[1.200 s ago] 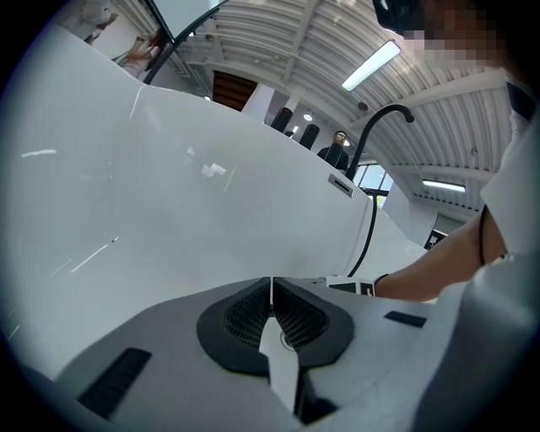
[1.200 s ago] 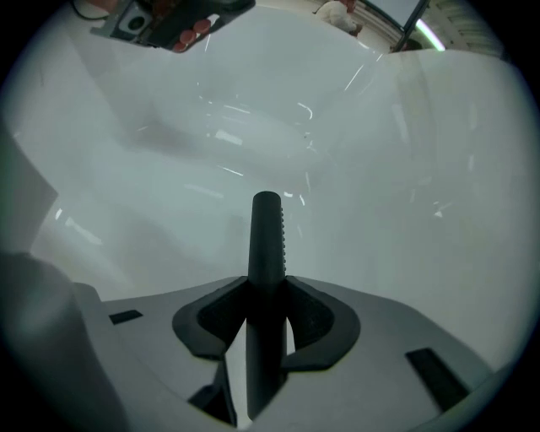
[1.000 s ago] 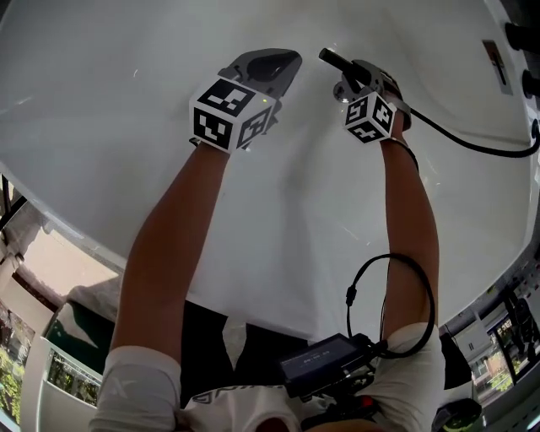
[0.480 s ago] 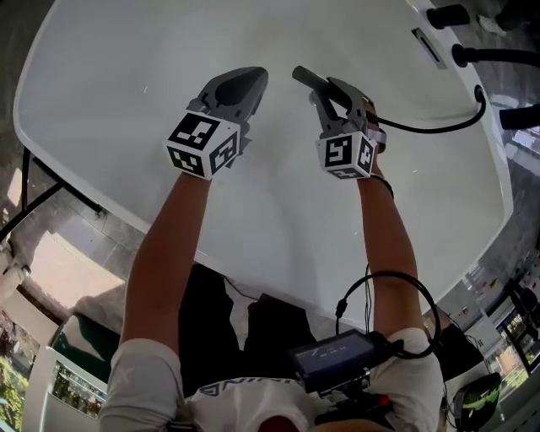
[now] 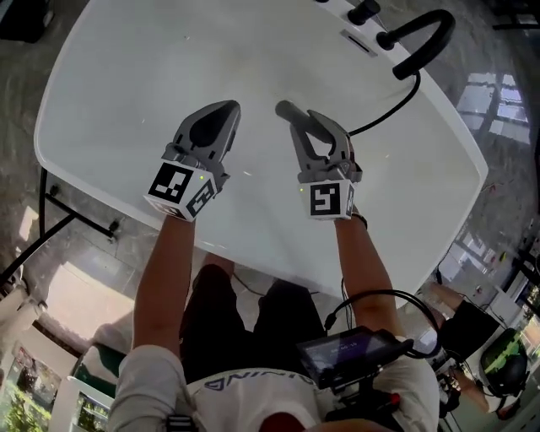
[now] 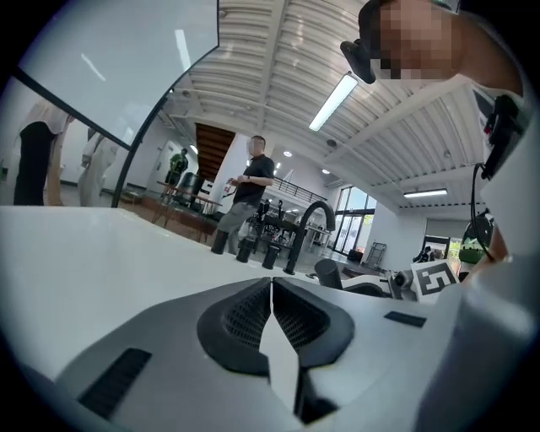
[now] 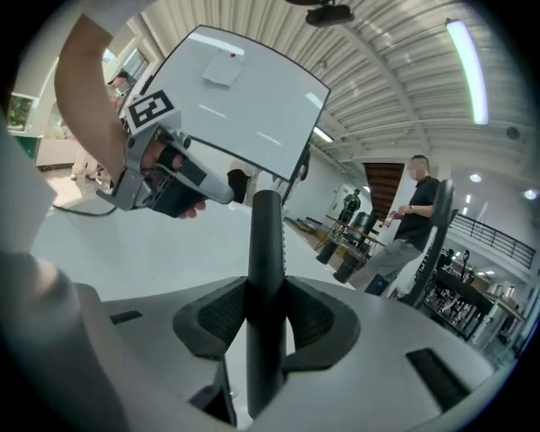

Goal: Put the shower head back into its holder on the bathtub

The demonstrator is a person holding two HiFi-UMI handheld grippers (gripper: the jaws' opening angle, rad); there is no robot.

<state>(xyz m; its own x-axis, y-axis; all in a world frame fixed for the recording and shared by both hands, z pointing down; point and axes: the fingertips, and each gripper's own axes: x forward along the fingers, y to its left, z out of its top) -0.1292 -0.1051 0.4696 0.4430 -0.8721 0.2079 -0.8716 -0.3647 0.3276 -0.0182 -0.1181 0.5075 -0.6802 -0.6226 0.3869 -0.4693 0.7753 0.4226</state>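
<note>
The black shower head (image 5: pixel 288 110) is a slim dark handle that pokes out past the tips of my right gripper (image 5: pixel 309 120), which is shut on it above the white bathtub (image 5: pixel 118 76). In the right gripper view the handle (image 7: pixel 267 245) stands upright between the pads, gripped by my right gripper (image 7: pixel 268 308). Its black hose (image 5: pixel 386 112) runs to the far right rim. My left gripper (image 5: pixel 224 110) hovers beside it on the left, shut and empty, with the jaws (image 6: pixel 272 285) pressed together. I cannot make out the holder itself.
A black arched faucet spout (image 5: pixel 420 35) and dark knobs (image 5: pixel 363 13) stand on the tub's far right rim. A black frame leg (image 5: pixel 51 198) shows at the left, on a marbled floor. A person (image 6: pixel 245 198) stands beyond the tub.
Both grippers have risen well above the tub, the right one carrying the shower head up with it. The tub looks smaller and its far rim with the faucet has come into view.
</note>
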